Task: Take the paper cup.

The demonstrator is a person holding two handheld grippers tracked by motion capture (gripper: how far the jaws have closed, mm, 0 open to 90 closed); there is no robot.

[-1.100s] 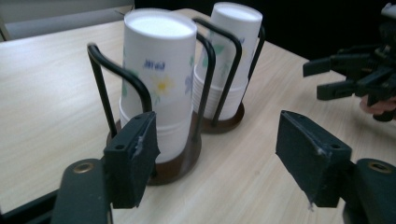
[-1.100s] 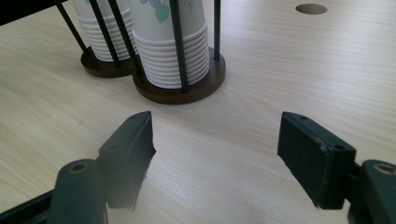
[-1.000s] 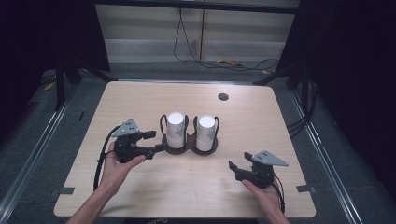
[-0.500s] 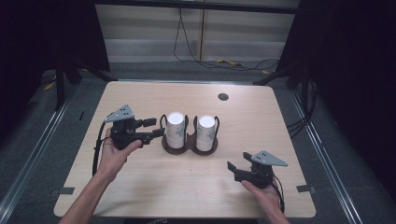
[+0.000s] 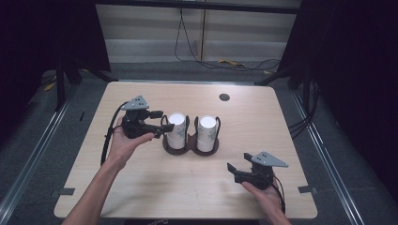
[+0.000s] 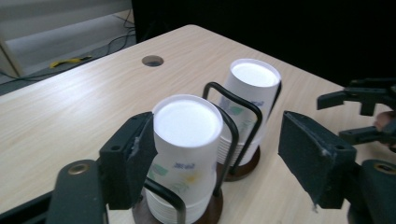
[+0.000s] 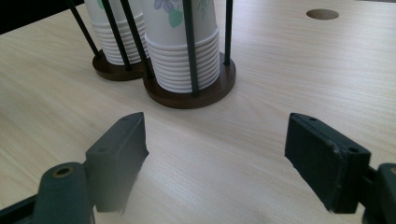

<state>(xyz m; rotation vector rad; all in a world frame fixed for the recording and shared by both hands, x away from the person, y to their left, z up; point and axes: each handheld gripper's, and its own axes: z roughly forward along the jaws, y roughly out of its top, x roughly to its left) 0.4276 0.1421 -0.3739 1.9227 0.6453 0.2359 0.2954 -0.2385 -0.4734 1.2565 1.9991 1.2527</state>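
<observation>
Left gripper (image 5: 162, 121) lines up on the left cup stack (image 5: 177, 129)

High view: both stacks stand mid-frame in a twin wire holder (image 5: 190, 146) on the surface (image 5: 141, 187); the right gripper (image 5: 232, 168) waits lower right, holding nothing. Left gripper view: its fingers (image 6: 133, 161), which have just been opening, straddle the nearer stack's top with one pad beside the cup, apparently to lift one off. Right gripper view: fingers (image 7: 116, 149), also just opening, frame bare wood below the right cup stack (image 7: 182, 46).
</observation>
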